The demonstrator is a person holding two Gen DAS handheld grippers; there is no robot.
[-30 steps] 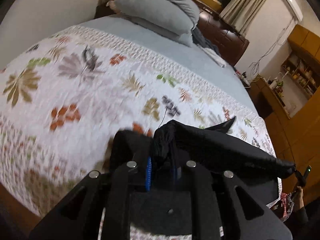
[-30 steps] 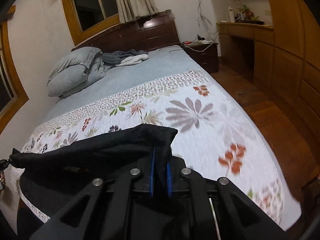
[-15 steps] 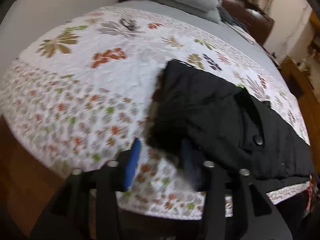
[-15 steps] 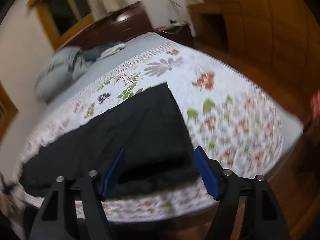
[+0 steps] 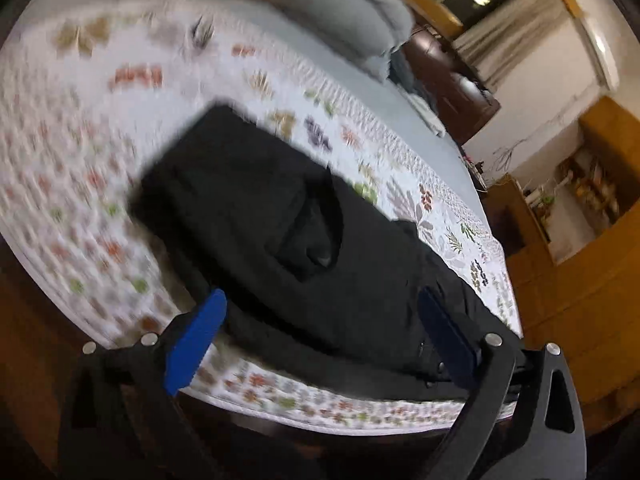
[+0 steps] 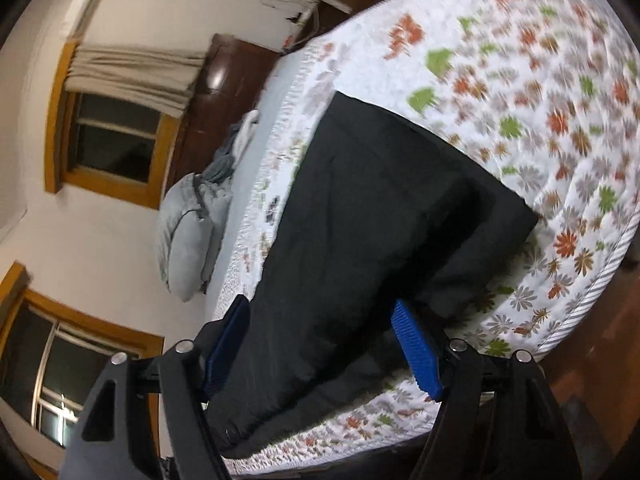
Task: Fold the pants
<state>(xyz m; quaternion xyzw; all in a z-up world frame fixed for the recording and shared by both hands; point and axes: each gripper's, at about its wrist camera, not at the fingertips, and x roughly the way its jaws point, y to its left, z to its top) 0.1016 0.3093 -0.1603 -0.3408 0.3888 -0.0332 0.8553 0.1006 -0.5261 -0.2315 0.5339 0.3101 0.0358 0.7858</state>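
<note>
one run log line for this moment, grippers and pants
left gripper: open, empty | right gripper: open, empty | black pants: lying flat on floral bedspread, near bed edge

Bed with white floral-print quilt point(image 5: 100, 128): carried black folded fabric pants point(image 5: 280, 232) near foot edge; grey pillows point(image 6: 188, 236) lay beyond pants.
</note>
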